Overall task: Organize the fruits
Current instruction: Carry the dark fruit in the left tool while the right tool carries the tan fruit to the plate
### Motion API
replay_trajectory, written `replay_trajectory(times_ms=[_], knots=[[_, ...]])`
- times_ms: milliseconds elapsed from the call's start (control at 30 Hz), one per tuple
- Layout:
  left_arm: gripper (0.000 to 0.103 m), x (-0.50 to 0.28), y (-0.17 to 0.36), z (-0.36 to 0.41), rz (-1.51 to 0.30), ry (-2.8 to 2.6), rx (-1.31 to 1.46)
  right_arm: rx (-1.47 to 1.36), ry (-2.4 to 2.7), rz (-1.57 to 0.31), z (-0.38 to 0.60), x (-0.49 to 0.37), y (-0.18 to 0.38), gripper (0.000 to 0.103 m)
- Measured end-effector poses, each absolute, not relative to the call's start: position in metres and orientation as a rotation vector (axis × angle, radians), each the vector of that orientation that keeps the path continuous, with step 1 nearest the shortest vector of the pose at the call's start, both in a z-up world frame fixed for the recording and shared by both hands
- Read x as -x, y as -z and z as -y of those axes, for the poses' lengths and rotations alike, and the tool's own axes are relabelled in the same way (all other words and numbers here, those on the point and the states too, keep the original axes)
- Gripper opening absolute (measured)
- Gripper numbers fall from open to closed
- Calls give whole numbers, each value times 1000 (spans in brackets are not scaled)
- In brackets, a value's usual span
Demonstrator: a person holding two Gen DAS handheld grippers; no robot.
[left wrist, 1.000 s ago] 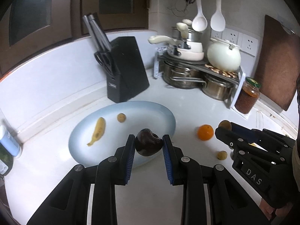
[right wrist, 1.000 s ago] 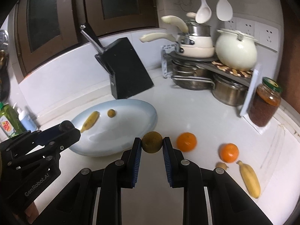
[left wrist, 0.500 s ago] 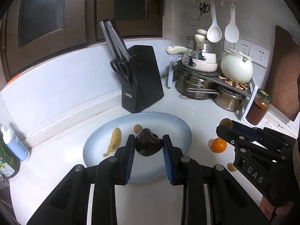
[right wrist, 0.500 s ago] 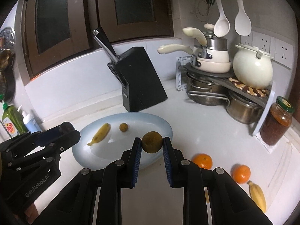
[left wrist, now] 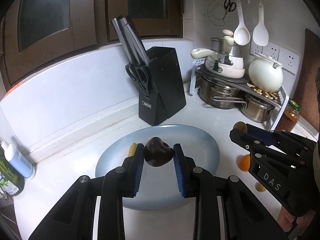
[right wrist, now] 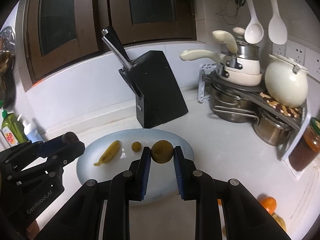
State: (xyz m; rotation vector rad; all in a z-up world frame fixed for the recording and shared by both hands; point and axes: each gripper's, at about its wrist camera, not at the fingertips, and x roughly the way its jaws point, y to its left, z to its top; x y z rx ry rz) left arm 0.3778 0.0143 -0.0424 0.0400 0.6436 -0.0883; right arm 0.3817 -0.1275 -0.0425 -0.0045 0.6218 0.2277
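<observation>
Both grippers, left [left wrist: 159,156] pinching a dark plum [left wrist: 158,154] and right [right wrist: 162,156] clamping a brownish fruit [right wrist: 162,151], hover above the plate [right wrist: 88,172]; banana [right wrist: 109,153] plated, oranges [right wrist: 268,203] left.

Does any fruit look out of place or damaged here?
Yes. An orange and a banana lie on the counter, not on the blue plate. The dark fruit in the left gripper has a notch.
</observation>
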Motion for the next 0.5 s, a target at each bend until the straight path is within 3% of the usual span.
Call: replay_trajectory(times_ms=[500], knots=[[29, -434, 60, -23, -722, 47, -48, 44, -248, -694, 110, -444, 59, 24]])
